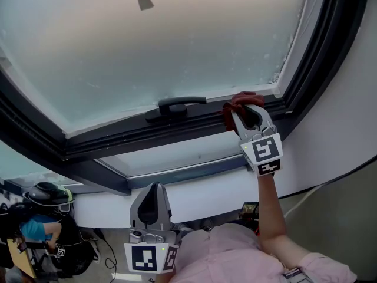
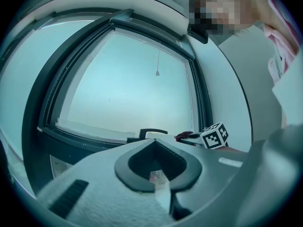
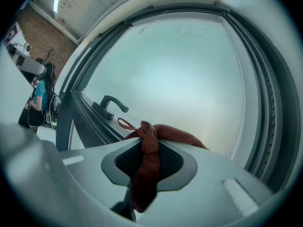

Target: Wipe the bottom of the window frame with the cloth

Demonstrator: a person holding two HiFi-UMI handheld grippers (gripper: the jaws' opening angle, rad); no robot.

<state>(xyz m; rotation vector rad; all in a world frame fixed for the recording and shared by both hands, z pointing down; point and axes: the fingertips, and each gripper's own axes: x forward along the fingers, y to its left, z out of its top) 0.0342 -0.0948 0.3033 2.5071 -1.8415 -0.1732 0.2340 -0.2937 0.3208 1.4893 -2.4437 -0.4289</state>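
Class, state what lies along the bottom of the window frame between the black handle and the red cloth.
Nothing: in the head view, the frame between handle and cloth is bare.

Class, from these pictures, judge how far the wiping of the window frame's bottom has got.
Done: right gripper shut on the red cloth. In hand: cloth at the bottom frame's right end, right of the handle. Left: probably the whole stretch leftward; no wiped trace shows.
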